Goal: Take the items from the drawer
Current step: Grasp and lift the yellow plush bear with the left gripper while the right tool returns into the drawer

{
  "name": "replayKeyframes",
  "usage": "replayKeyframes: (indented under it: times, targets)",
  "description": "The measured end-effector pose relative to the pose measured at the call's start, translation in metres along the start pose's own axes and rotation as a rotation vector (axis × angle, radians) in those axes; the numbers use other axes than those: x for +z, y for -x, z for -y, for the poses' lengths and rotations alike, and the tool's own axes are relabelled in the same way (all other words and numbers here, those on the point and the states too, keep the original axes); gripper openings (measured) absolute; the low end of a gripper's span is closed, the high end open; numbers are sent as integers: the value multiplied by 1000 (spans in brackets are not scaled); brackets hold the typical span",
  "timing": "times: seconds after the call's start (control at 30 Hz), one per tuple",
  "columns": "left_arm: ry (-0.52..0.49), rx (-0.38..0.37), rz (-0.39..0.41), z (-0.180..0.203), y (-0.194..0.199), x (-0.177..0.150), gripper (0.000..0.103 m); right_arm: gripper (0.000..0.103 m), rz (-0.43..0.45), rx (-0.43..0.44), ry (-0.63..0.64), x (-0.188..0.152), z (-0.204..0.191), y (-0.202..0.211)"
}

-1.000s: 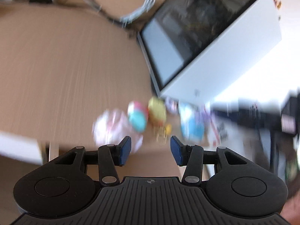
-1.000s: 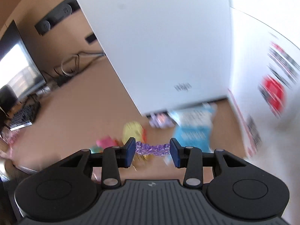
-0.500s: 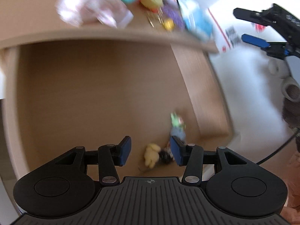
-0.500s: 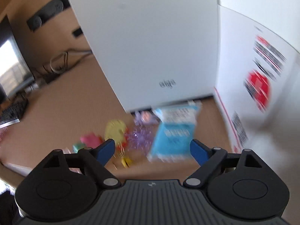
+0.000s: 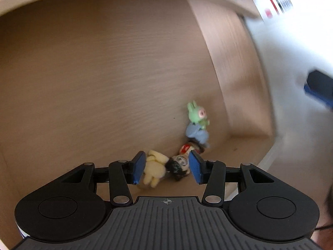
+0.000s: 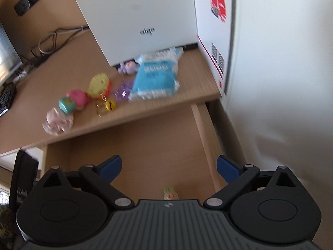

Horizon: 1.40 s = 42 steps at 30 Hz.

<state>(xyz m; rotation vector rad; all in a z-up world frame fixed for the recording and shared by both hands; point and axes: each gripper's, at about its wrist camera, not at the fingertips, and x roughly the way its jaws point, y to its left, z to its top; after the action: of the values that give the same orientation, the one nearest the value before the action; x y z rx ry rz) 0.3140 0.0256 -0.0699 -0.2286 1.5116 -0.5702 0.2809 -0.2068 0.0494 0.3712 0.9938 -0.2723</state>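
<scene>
We look into the open wooden drawer (image 5: 104,66), a shallow box of pale brown, fine-grained laminate with a straight side wall. Most of its floor is bare; the contents sit bunched near the right-hand side wall. Farthest in is a small green rabbit figure (image 5: 196,112) with a pink snout, lying against a soft blue-grey lump (image 5: 196,134). Nearer to us lie a little red-and-white piece (image 5: 186,148), a dark-haired doll head (image 5: 179,166) and a pale yellow plush toy (image 5: 155,169), rounded and fuzzy.

Our left gripper (image 5: 166,167) points steeply down into the drawer. Its blue pads stand at a narrow gap with the yellow plush and the doll head between them; the left pad sits against the plush, but we cannot tell whether either pad presses.

Our right gripper (image 6: 169,167) hangs over the drawer's front part, its jaws having just swung open; they stand wide with nothing between them. Just below it the green rabbit's ears (image 6: 170,193) peek out.

Beyond the drawer, on the desk top (image 6: 187,95) above it, lie a crinkled blue-and-white packet (image 6: 155,77), a purple beaded piece (image 6: 121,91), a yellow round toy (image 6: 98,83), a gold bell (image 6: 109,105), a pink-and-teal ball charm (image 6: 72,102) and a translucent pink wrapper (image 6: 57,123). A smooth white box (image 6: 135,16) stands behind them.
</scene>
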Motion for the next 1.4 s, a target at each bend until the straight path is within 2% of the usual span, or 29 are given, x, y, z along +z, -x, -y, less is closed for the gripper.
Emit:
replayKeyframes:
  times: [0.1,0.27,0.43,0.57,0.67,0.8,0.97,1.13,1.33,1.4]
  targets:
    - [-77,51,-64,10,-12,-1,50,98,-15,-20,-1,-10,3,0]
    - [-51,79,-103,3,-25,0,50,99,-35,-31,-2,-21,4,-1]
    - [4,62,-134,-6,-35,-1,33,100,-56,-46,9,-26,4,-4]
    - [27,44,-131,-10,-38,-4,31,100,-80,-46,12,-27,3,-10]
    - [49,7,-79,-17,-25,-5,31,100,-111,-41,23,-29,1,-19]
    - [111,-6,24,-35,11,-6,31,100,-179,-17,33,-31,-2,-36]
    - [218,-14,144,-65,59,-20,31,100,-343,46,20,-41,-8,-72]
    - [317,-41,245,-84,89,-36,31,100,-493,33,71,-56,-25,-109]
    - [356,-68,302,-92,105,-56,31,93,-611,46,45,-64,-37,-138]
    - [372,-72,312,-96,109,-61,31,85,-647,42,55,-69,-41,-146]
